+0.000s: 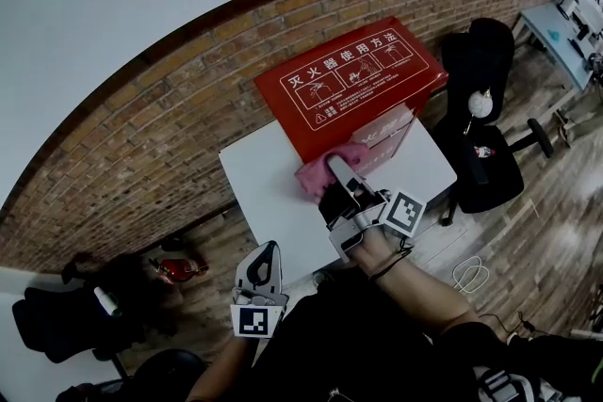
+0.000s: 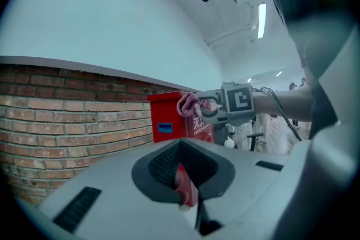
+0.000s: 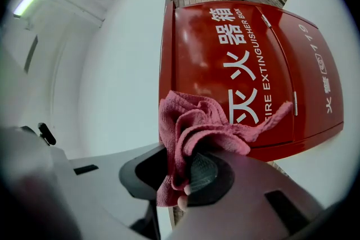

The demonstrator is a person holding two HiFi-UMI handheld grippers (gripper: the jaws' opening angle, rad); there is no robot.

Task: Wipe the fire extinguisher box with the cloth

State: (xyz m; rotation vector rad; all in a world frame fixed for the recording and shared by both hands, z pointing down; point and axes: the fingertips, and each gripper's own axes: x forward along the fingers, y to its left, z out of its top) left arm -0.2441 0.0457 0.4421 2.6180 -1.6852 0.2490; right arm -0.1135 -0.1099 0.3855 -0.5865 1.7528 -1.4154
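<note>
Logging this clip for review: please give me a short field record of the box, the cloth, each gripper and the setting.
box: red fire extinguisher box, lid closed, standing on white table
setting: brick wall behind the table
cloth: pink cloth, bunched, at the box's front face, seemingly touching it
right gripper: right gripper, jaws shut on the cloth, reaching to the box's front
left gripper: left gripper, jaws together, nothing held, low beyond the table's near edge, apart from the box
</note>
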